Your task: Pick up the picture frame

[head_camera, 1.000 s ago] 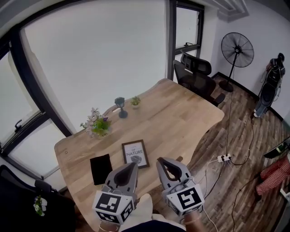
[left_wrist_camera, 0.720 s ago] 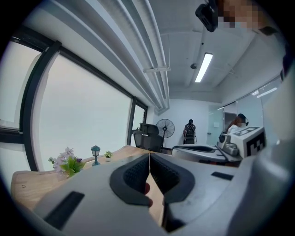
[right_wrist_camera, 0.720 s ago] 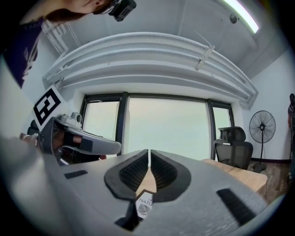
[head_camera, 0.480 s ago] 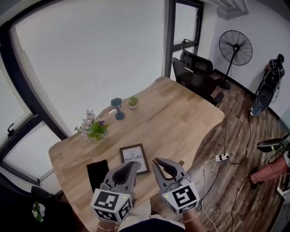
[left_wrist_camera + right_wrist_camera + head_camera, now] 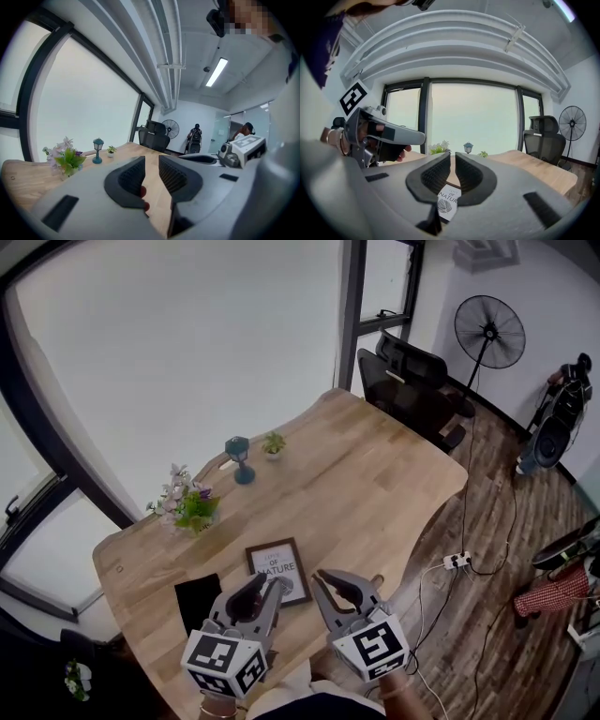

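Note:
The picture frame [image 5: 278,569], dark-edged with a white leaf print, lies flat on the wooden table [image 5: 375,484] near its front edge. My left gripper [image 5: 262,585] hovers over the frame's near edge. Its jaws are opening, with only table visible between them in the left gripper view [image 5: 151,160]. My right gripper [image 5: 326,579] is shut and empty just right of the frame. In the right gripper view the frame [image 5: 446,206] shows low, beneath the closed jaws [image 5: 452,159].
A black pad [image 5: 200,599] lies left of the frame. A flower bunch [image 5: 187,507], a small blue lamp [image 5: 240,457] and a tiny potted plant [image 5: 273,444] stand along the window side. Office chairs [image 5: 412,381], a fan [image 5: 495,334] and a floor power strip [image 5: 457,561] are beyond the table.
Both grippers have come forward and lower toward the picture frame. The left gripper's jaws, shut before, now stand apart. The right jaws stay shut.

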Tool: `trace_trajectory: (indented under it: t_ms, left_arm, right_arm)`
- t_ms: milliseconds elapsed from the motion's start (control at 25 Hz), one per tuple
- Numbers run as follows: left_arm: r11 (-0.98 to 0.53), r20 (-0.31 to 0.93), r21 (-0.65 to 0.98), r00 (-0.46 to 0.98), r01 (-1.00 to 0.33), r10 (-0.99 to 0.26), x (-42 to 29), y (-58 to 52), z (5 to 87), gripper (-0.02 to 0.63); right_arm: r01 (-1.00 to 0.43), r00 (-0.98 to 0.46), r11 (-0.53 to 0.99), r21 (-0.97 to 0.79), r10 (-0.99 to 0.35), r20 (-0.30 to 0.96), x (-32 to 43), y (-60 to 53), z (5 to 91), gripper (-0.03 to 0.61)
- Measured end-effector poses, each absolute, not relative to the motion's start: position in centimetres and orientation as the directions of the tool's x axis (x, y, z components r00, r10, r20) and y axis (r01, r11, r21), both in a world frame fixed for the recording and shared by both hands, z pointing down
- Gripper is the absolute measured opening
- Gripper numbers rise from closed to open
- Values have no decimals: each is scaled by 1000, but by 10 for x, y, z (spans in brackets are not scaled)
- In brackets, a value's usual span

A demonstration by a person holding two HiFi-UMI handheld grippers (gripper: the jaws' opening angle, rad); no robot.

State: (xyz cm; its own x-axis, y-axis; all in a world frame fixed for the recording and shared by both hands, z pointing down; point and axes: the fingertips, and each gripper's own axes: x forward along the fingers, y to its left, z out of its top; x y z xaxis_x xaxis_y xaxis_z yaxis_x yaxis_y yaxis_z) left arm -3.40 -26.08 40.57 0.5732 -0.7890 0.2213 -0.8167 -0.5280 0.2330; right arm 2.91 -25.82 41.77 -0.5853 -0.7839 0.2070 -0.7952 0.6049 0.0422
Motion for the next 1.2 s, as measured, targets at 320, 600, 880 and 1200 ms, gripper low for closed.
trace_trajectory:
  t_ms: [320, 600, 880, 1200]
  left_arm:
    - [-486, 281, 267, 550, -832, -786, -53, -275, 437, 118]
    - [-456, 317, 306, 541, -836, -779, -64, -291, 461, 161]
    - [-432, 335, 346, 540, -833, -772, -72, -305, 484, 198]
    - [-385, 399, 385, 527, -839, -750, -86, -316, 522, 222]
  right_arm:
    - [-782, -605, 623, -32, -745, 281, 19, -274, 451, 66]
    - [-770, -605, 637, -40, -709, 363, 9, -290, 482, 130]
    - [-776, -589, 628, -62, -686, 426, 10, -303, 514, 167]
    - [-769, -575, 634, -76, -636, 514, 5, -314, 554, 173]
